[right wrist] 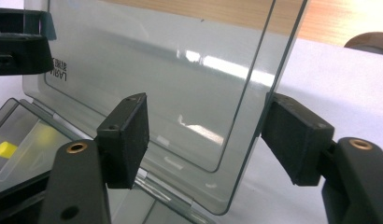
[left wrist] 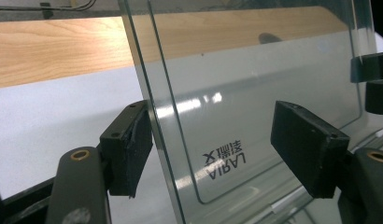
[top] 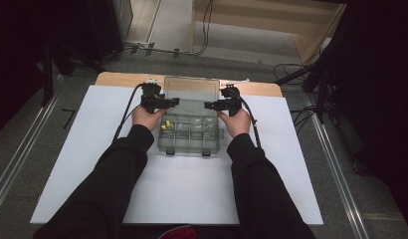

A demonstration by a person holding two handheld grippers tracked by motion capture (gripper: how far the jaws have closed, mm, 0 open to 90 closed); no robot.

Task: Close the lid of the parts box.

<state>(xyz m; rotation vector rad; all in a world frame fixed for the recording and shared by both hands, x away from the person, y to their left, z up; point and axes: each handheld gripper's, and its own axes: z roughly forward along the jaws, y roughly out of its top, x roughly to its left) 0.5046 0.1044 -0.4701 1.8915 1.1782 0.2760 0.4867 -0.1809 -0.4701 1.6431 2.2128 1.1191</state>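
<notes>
Clear plastic box [top: 191, 133] at desk [top: 177, 194] centre, lid [top: 191, 89] raised at 12 o'clock; small yellow pieces [top: 165, 125] in a compartment at 9 o'clock. Left gripper [top: 175, 101] and right gripper [top: 208, 105]: fingers [left wrist: 126, 147] wide, straddling opposite lid edges, not yet clamped.

Both my black-sleeved forearms reach forward, roughly parallel. My left hand [top: 146, 117] holds the left gripper [top: 176, 101] level, jaws pointing inward to the right; my right hand [top: 235, 121] holds the right gripper [top: 207, 105] level, jaws pointing inward to the left. Each gripper's jaws stand apart, pads gripping nothing.
</notes>
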